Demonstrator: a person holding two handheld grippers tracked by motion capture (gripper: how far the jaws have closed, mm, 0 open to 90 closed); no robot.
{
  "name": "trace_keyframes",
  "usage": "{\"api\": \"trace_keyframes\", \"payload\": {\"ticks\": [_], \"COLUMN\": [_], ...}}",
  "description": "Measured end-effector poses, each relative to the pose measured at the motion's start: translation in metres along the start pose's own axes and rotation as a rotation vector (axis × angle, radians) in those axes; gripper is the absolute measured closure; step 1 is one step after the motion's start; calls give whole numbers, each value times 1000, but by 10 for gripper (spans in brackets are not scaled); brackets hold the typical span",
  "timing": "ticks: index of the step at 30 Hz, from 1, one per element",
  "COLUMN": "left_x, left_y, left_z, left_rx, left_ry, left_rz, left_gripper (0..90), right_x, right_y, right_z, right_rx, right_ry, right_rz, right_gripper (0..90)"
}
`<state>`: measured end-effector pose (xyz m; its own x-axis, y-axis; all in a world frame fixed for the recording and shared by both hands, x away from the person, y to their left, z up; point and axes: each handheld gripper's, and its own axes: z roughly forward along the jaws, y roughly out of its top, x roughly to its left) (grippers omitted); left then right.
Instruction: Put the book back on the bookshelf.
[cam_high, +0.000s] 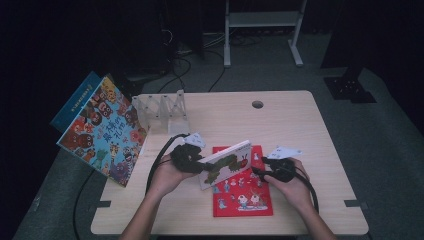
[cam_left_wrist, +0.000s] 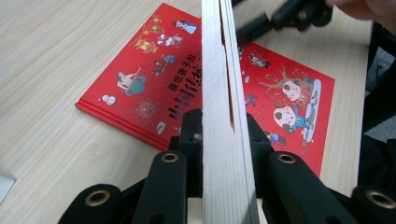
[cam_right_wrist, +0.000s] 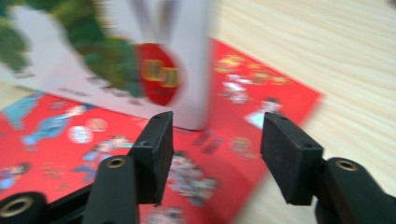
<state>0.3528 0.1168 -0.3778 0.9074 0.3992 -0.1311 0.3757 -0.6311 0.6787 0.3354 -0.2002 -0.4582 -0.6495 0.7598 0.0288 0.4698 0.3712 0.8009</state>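
On the table (cam_high: 300, 125), as recorded from the high view: a white caterpillar book (cam_high: 226, 164) is held tilted above a red picture book (cam_high: 243, 197), which lies flat at 6 o'clock of the table's centre. The left claw (cam_high: 200, 165) is clamped on the white book's 9 o'clock edge; the right claw (cam_high: 257, 171) is stationed just beside its 3 o'clock edge. A monster book (cam_high: 102, 131) is propped at 9 o'clock beside a clear rack (cam_high: 162, 111).

Left gripper view: the left claw (cam_left_wrist: 219, 135) is closed on the white book's page edge (cam_left_wrist: 219, 93), over the red book (cam_left_wrist: 140, 93).

Right gripper view, blurred: the right claw (cam_right_wrist: 215, 151) is spread apart, holding nothing, with the white book (cam_right_wrist: 116, 60) at 11 o'clock.
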Motion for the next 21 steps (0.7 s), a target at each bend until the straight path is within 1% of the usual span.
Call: {"api": "trace_keyframes", "payload": {"ticks": [2,3,5,6,7,8,9,10,13,16,18,19,21], "left_x": [1,1,2,2,2,3,3,4,6,7,9,10,11], "left_y": [-1,-2,-2,-2,-3,-3,-3,-3,-5,-6,-7,-8,-9], "left_z": [0,0,-1,-2,-4,-5,-7,-8,-11,-16,-20,-22,-27], "left_rx": [-8,-11,-15,-18,-24,-18,-25,-21,-27,-39,-38,-48,-47], "left_ry": [-3,-4,-7,-4,3,4,3,-1,4,11,15,15,22], "left_rz": [-8,-9,-12,-14,-6,-9,-15,-16,-21,-29,-33,-41,-40], "left_gripper": [754,754,754,755,755,755,755,755,755,755,755,756,755], "right_x": [-12,-18,-28,-33,-37,-41,-45,-50,-61,-68,-71,-72,-74], "right_y": [-3,-5,-9,-11,-12,-14,-16,-17,-22,-25,-27,-28,-29], "right_z": [-2,-2,-2,-2,-2,-1,-1,-1,-2,-2,-2,-2,-1], "right_rx": [2,0,8,12,13,14,11,11,13,25,31,33,40], "right_ry": [-28,-35,-54,-64,-75,-88,-101,-119,-153,-173,-179,-185,-191], "right_rz": [16,35,57,66,71,79,87,97,128,151,158,158,163], "right_gripper": [389,381,372,368,367,364,361,359,351,339,329,321,312]}}
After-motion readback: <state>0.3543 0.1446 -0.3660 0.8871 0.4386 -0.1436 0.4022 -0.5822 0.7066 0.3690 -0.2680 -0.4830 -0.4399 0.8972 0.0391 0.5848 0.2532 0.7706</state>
